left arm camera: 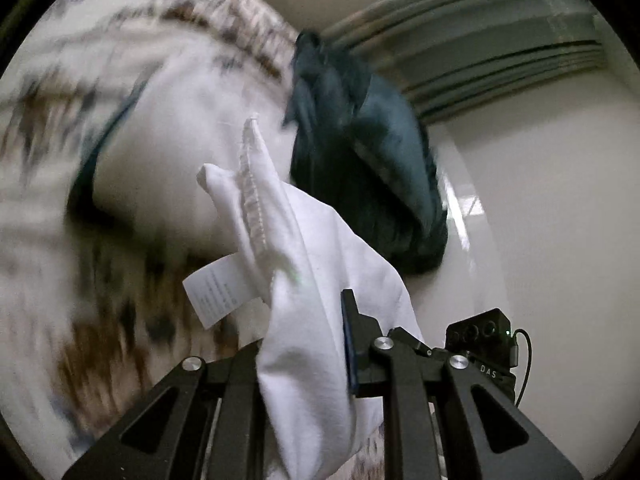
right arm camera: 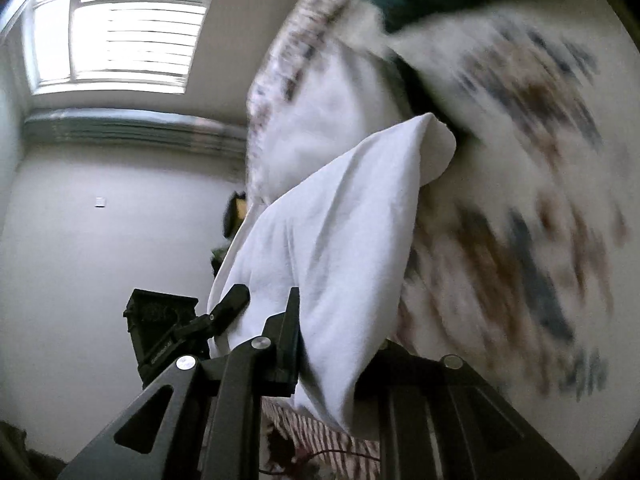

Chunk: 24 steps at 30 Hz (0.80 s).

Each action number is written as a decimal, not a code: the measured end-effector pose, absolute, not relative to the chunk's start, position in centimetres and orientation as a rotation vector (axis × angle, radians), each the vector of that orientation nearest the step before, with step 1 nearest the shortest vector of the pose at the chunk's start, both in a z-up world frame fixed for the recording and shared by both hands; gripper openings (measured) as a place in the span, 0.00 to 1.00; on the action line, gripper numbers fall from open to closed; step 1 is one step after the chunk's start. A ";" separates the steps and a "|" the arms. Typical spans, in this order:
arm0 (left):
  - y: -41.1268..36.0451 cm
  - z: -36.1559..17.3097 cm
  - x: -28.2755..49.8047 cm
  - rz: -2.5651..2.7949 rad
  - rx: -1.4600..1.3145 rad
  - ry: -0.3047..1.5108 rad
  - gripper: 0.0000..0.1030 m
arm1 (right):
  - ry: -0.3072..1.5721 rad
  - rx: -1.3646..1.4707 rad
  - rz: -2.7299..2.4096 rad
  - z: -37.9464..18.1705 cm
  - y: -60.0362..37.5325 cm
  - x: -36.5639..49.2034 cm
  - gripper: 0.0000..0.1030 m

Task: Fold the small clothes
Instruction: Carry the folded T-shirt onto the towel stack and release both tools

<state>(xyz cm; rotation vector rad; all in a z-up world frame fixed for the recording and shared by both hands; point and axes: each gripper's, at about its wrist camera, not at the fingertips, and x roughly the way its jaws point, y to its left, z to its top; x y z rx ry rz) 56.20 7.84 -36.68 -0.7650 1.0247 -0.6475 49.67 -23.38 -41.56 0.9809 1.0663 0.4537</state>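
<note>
Both tongs clenched on one white garment [left arm camera: 308, 264]: left tongs [left arm camera: 304, 356] near its care label [left arm camera: 218, 290], right tongs [right arm camera: 332, 344] on another bunch. Held aloft over the patterned bedspread [left arm camera: 60, 160] (background smeared), probably to shake it flat. Dark teal clothing [left arm camera: 360, 152] beyond.

A plain pale wall [right arm camera: 80, 240] fills the right wrist view from six to nine o'clock, a small white plate [right arm camera: 100, 201] fixed on it. At eleven o'clock a paned window [right arm camera: 120, 28] glows bright — grey-green gathered drapery [right arm camera: 132, 132] bunches beside it. From twelve to five o'clock spreads a blurred brown-and-grey patterned bedcover [right arm camera: 540, 200].
</note>
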 end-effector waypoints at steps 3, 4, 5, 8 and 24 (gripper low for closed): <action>8.8 -36.1 62.8 -0.626 -0.747 0.983 0.12 | 1.012 0.957 0.486 -40.3 -22.2 56.9 0.16; 9.1 -36.3 64.4 -0.617 -0.740 0.979 0.12 | 1.005 0.955 0.489 -40.4 -21.9 58.8 0.16; 9.2 -37.0 66.8 -0.608 -0.731 0.983 0.13 | 1.000 0.952 0.493 -40.8 -21.2 61.6 0.16; 9.0 -40.1 72.1 -0.573 -0.682 1.025 0.13 | 1.014 0.923 0.483 -43.0 -20.0 67.6 0.16; 11.0 -43.6 70.4 -0.369 -0.446 1.119 0.35 | 1.182 0.608 0.197 -48.9 -20.7 70.3 0.52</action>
